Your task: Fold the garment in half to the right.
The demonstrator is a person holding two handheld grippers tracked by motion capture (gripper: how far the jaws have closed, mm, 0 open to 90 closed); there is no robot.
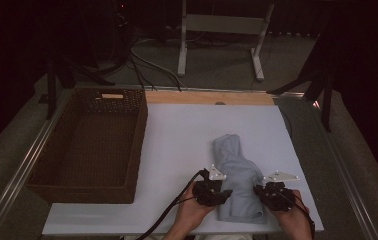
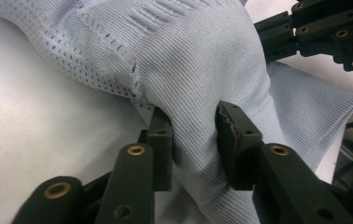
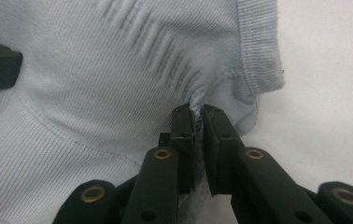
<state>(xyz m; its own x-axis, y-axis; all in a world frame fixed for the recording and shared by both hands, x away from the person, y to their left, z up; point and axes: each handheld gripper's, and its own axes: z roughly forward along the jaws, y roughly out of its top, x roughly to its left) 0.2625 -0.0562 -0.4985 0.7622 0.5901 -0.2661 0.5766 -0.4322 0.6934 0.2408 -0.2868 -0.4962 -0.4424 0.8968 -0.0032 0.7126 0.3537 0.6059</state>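
Garments: 1, a pale blue knit garment (image 1: 237,175), bunched on the desk.
Baskets: 1, a dark woven basket (image 1: 89,145), left of the garment.
Claws: 2, left claw (image 1: 225,192) & right claw (image 1: 258,190), 1 per hand, each w/ 2 black jaws.
Hands: 2, at the near edge.
White boards: 1, white board (image 1: 187,130) on the desk, under the garment.
Grey plates: 2, 1 atop each claw.
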